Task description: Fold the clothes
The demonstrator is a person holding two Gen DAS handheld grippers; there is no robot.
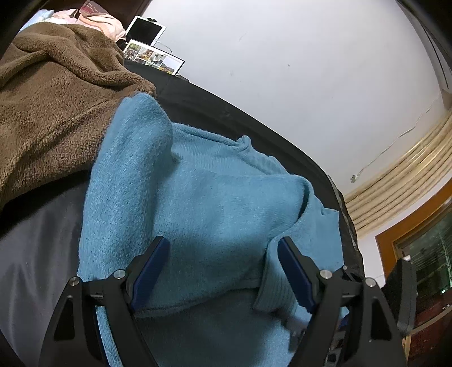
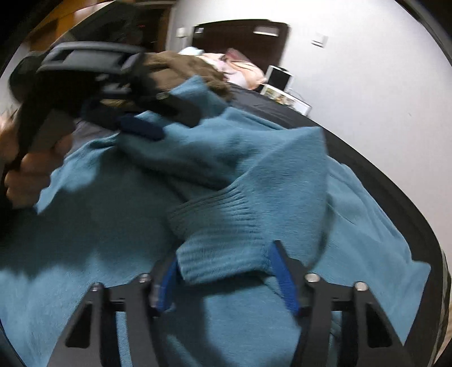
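A blue knit sweater [image 1: 214, 203] lies partly folded on a dark surface; it also fills the right wrist view [image 2: 254, 175]. My left gripper [image 1: 223, 242] is open, its jaws spread wide over the sweater, with a ribbed cuff [image 1: 271, 285] lying by its right finger. My right gripper [image 2: 226, 251] is open, with the ribbed cuff [image 2: 223, 248] lying loose between its jaws. The left gripper also shows in the right wrist view [image 2: 141, 127], held in a hand at the upper left over the sweater.
A brown fleece garment [image 1: 53, 93] lies heaped at the left, touching the sweater. Pink clothes [image 1: 96, 19], a tablet [image 1: 145, 29] and a photo print [image 1: 154, 58] sit at the far end. The dark table edge [image 1: 310, 161] runs along the white wall.
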